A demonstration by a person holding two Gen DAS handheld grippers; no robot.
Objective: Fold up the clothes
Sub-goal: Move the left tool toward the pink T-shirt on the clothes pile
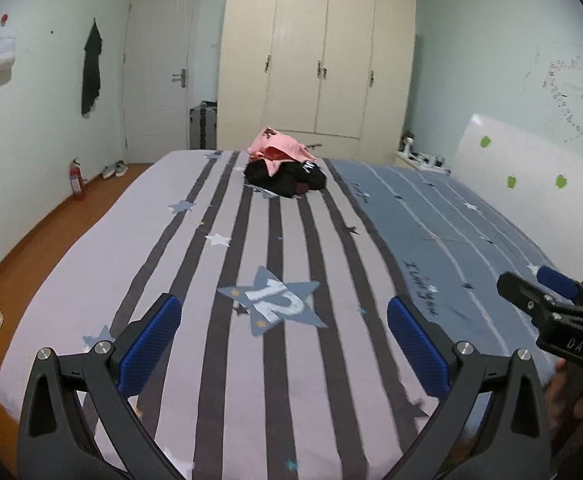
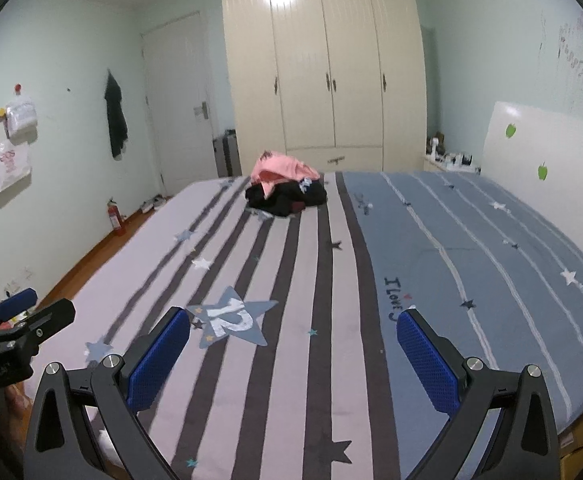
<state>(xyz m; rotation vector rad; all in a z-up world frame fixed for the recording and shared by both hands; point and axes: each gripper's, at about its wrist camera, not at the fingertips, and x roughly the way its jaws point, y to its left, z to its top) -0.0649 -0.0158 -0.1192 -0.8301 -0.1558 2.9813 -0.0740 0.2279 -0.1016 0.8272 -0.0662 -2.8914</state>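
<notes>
Nearest up: left gripper [image 1: 283,342] with black arms and blue-padded fingers [image 1: 151,344] spread wide, nothing between them, hovering over the near edge of the bed. Same deal in the right wrist view: right gripper [image 2: 293,354] with blue pads [image 2: 427,360] wide apart and empty, also above the near edge. Each one peeking into the other's view too, off to the side, with a bit of a hand underneath.

Below both: big bed with a striped sheet [image 1: 227,360], pale lilac with dark grey stripes on the left part, blue with thin white lines on the right part [image 2: 471,240]. Blue star patch with a white "12" [image 1: 275,302] lying on the stripes just past the fingers, roughly between them. Small stars scattered all over.

Way off at the far edge of the bed, about mid-width: rumpled heap of clothes, pink garment [image 1: 279,148] slumped on top of crumpled black garments [image 1: 287,178]. Not folded, well apart from both grippers.

Behind the bed: cream four-door wardrobe [image 1: 319,60], white door [image 1: 159,68] to its left, dark garment hanging on the pale green wall [image 1: 90,72]. Red fire extinguisher [image 1: 76,180] standing on the wooden floor by the left wall. White headboard with green apple stickers [image 2: 547,160] along the bed's right edge.
</notes>
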